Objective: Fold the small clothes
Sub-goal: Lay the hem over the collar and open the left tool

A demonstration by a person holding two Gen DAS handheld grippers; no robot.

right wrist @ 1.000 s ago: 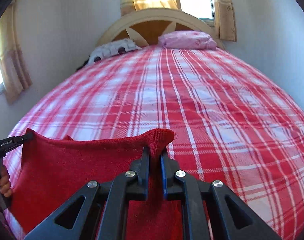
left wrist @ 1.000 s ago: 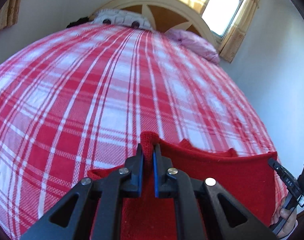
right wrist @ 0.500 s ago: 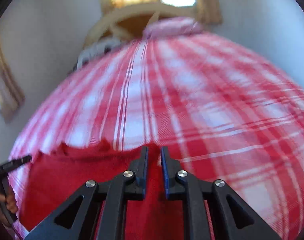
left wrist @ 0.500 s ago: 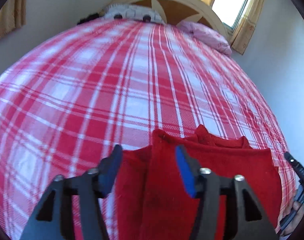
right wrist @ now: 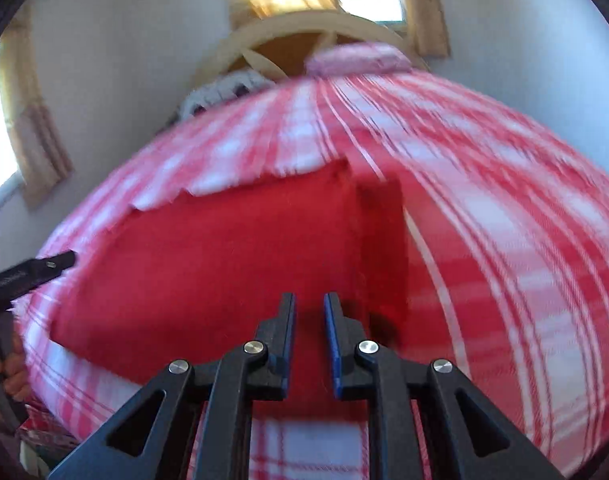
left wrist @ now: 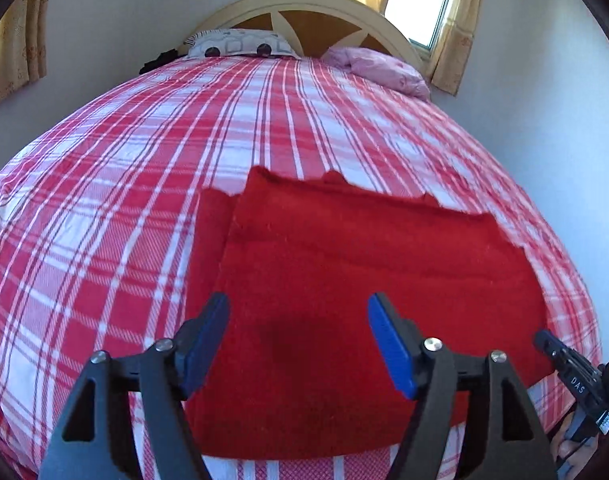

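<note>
A red knit garment (left wrist: 344, 280) lies folded flat on the plaid bed near its foot edge; it also shows in the right wrist view (right wrist: 224, 256). My left gripper (left wrist: 298, 320) hangs above the garment's near-left part with its jaws wide open and empty. My right gripper (right wrist: 309, 312) is above the garment's near-right part, jaws slightly apart with a narrow gap and nothing between them. The right gripper's tip (left wrist: 564, 364) shows at the left view's right edge. The left gripper's tip (right wrist: 36, 270) shows at the right view's left edge.
The red and white plaid bedspread (left wrist: 144, 184) covers the whole bed. A patterned pillow (left wrist: 240, 42) and a pink pillow (left wrist: 380, 68) lie by the cream headboard (left wrist: 316, 8). White walls and curtained windows surround the bed. The right view is motion-blurred.
Both grippers let go of the garment's top edge and pulled back. The left jaws opened wide; the right opened slightly. The garment now lies folded on the bed.
</note>
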